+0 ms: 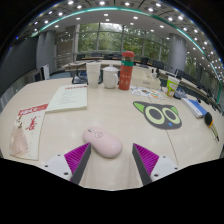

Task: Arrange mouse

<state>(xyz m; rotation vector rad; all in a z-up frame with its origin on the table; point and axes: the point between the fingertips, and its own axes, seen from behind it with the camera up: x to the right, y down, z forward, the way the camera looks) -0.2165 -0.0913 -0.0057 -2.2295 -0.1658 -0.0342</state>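
A pale pink mouse (102, 141) lies on the beige table (110, 110), just ahead of my fingers and nearer the left one. My gripper (111, 161) is open, its magenta pads (76, 156) spread wide to either side, with nothing held. A black-rimmed cat-face mouse pad (160, 114) lies on the table ahead and to the right of the mouse.
A paper booklet (67, 96) and a leaflet (26, 130) lie to the left. A white cup (110, 77), a white box (93, 72) and a red bottle (126, 71) stand at the far side. Small items lie along the right edge (195, 102).
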